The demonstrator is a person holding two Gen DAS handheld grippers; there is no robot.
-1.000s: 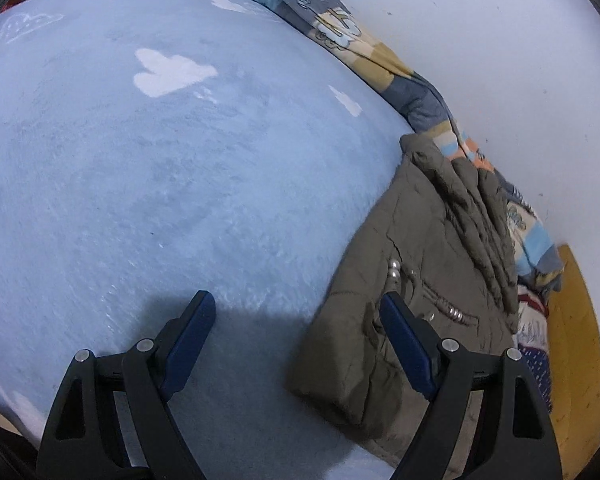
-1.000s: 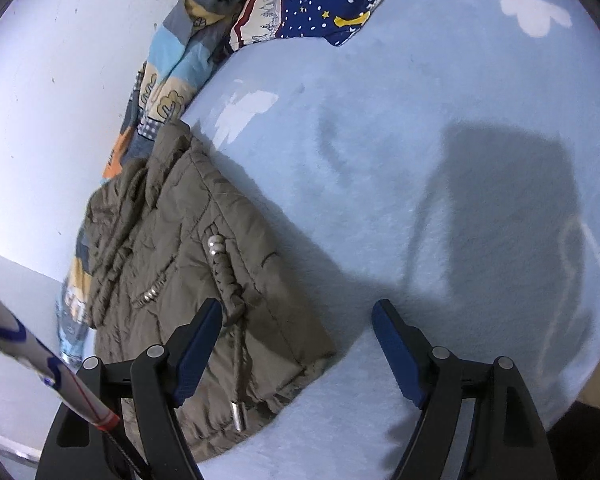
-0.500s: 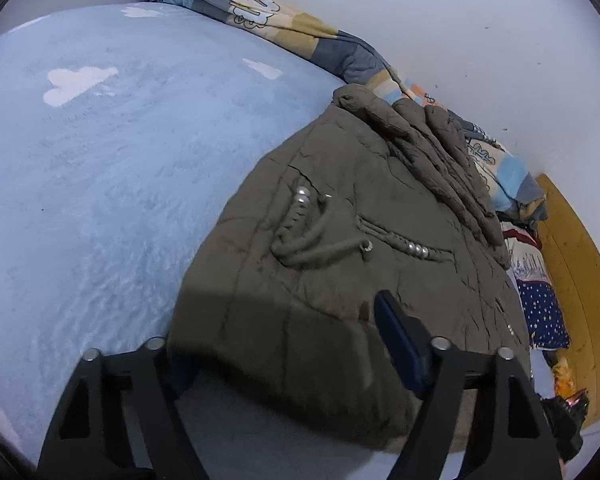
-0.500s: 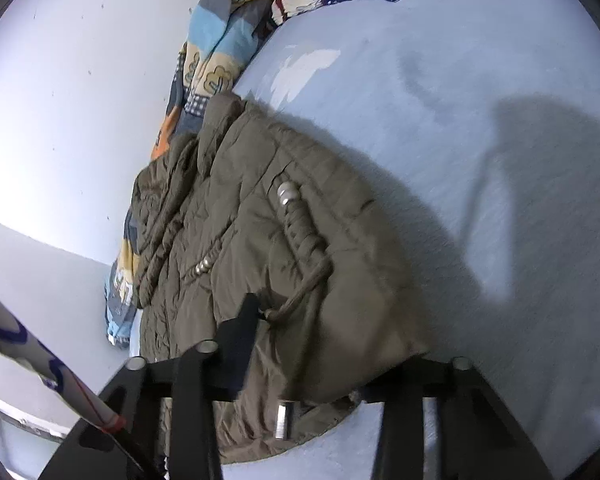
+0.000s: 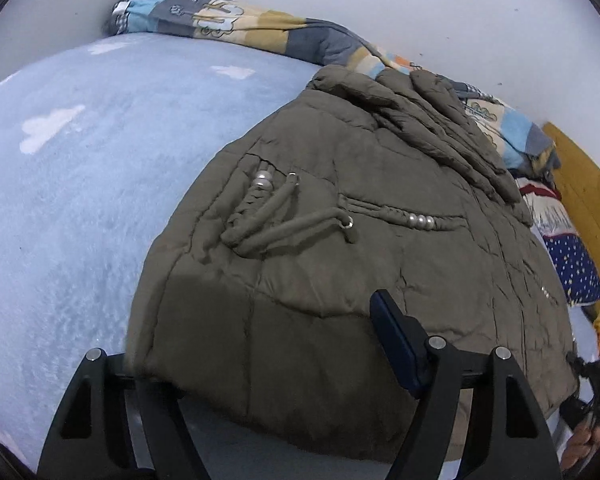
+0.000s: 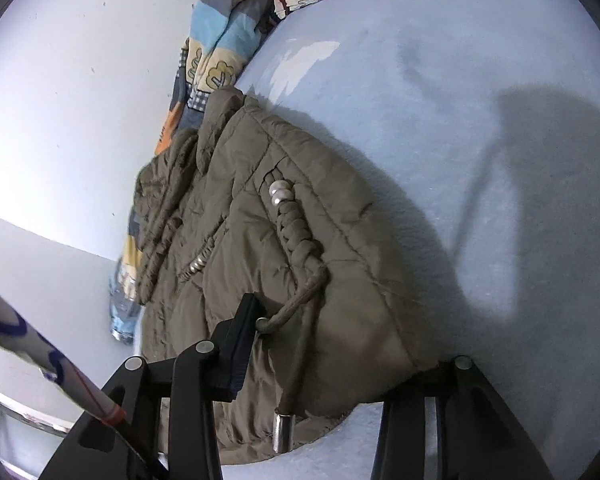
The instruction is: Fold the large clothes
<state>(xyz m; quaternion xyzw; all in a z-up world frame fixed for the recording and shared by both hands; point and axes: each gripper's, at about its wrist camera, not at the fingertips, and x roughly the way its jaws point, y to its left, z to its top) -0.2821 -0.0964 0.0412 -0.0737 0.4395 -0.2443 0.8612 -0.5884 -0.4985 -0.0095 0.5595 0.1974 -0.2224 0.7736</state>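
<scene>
The coat (image 5: pixel 340 260) lies on the blue bed (image 5: pixel 80 200), near the wall. The left gripper (image 5: pixel 256 344) is wide open, with the coat's near edge between its fingers. The right gripper (image 6: pixel 340 344) is wide open too, around a puffy corner. The coat is thick and may slip out, and the cord (image 6: pixel 296 304) could snag a finger

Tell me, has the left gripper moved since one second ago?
Yes. The left gripper came forward to the jacket, and its fingers now straddle the near edge; the blue blanket stayed put.
</scene>
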